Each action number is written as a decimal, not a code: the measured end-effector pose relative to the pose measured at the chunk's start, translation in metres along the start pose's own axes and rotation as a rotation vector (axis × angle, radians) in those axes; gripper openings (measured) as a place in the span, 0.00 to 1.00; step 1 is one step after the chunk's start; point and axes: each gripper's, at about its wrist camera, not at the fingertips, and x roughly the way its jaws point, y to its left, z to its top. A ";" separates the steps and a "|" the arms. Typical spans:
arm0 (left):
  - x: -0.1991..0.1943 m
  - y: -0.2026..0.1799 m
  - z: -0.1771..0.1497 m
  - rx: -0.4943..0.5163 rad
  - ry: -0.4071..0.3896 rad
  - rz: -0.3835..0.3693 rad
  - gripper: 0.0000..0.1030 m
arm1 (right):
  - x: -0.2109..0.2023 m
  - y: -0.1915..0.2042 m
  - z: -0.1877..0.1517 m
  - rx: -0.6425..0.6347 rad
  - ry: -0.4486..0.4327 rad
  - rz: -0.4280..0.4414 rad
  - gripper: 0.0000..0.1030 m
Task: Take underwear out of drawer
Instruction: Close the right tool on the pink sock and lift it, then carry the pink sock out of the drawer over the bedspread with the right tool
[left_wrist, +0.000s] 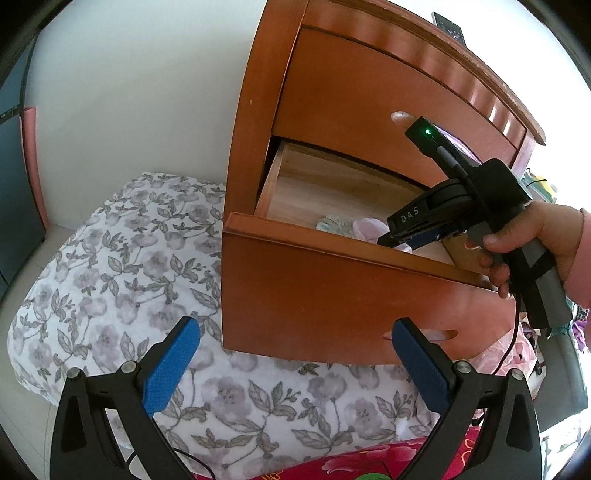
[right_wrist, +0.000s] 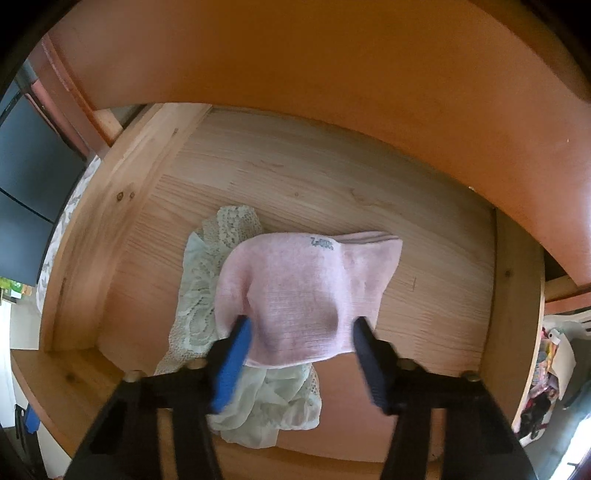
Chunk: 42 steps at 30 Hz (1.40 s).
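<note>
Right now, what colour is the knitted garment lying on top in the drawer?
Pale pink knitted garment, clearest in the right wrist view.

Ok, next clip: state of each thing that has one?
Lower drawer: pulled open.
Upper drawer: closed.
Pink underwear: in drawer, bunched between the right gripper's fingers.
Pale lace underwear: in drawer, under the pink one.
Right gripper: pinching the pink underwear.
Left gripper: open, empty.

Our left gripper (left_wrist: 295, 343): jaws wide apart, blue pads (left_wrist: 171, 369) bare, nothing between, pointing obliquely down. Our right hand (left_wrist: 532, 247) wraps handle of right gripper (right_wrist: 301, 325), which points steeply down; pink sleeve (left_wrist: 585, 258) at wrist. Right jaws partway in, fingertips (right_wrist: 240, 332) pressing into pink cloth (right_wrist: 306, 291) on both sides, cloth bulging between.
</note>
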 end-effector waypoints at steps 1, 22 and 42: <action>0.000 0.000 0.000 -0.001 0.000 0.000 1.00 | 0.001 -0.001 0.000 0.003 0.004 0.009 0.42; -0.021 -0.007 0.005 0.005 -0.029 0.007 1.00 | -0.062 -0.037 -0.023 0.066 -0.120 0.069 0.24; -0.083 -0.049 0.016 0.058 -0.124 -0.029 1.00 | -0.230 -0.088 -0.133 0.090 -0.411 0.034 0.24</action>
